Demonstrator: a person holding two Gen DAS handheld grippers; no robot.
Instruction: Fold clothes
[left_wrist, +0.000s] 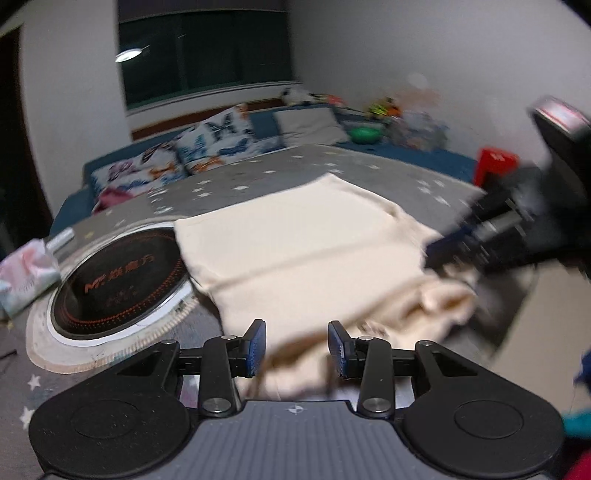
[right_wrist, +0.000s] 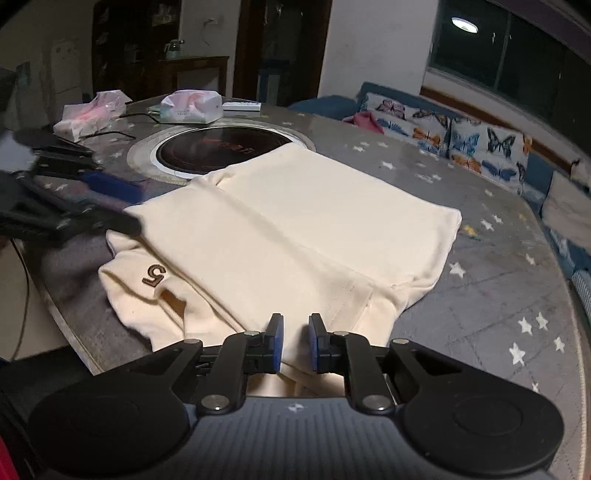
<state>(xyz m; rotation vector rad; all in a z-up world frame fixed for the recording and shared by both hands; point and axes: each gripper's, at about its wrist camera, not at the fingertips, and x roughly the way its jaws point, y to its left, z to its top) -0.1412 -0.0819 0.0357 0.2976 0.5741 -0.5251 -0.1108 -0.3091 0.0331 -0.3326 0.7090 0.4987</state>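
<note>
Cream T-shirt (right_wrist: 280, 229) lies on the round grey star-print table (right_wrist: 480, 314), already partly folded: side panels turned in, a long crease down the middle, far edge touching the rim of the built-in induction hob (right_wrist: 218, 151). A brown "5" mark (right_wrist: 156, 276) shows on the near-left fold.

Handling, as a judgement: light, soft knit, no stiffness; layers will slide over each other and sag if lifted by one point. Best taken at a doubled edge or corner with both grippers at matching spots, so the fold lines stay put. Not fragile, but easy to rumple.

Left gripper (left_wrist: 297, 349): fingers apart, near hem of the shirt loose between them, pads not pressing it; blurred, so exact contact cannot be told. Right gripper (right_wrist: 296, 341): fingers a narrow way apart, not clamped, shirt edge lying in the gap below them.

View differences, left to right. Left wrist view: tissue pack (left_wrist: 26, 273) at far left, hob lettering close up, bunched cloth at the shirt's right near corner by the right gripper, a sofa with butterfly cushions (left_wrist: 207, 144) behind, toys and a red box (left_wrist: 495, 164). It does not show the "5". Right wrist view: the left gripper coming in blurred at left, two tissue packs (right_wrist: 192, 107) beyond the hob, the whole shirt outline and crease sharp, the sofa to the right.
</note>
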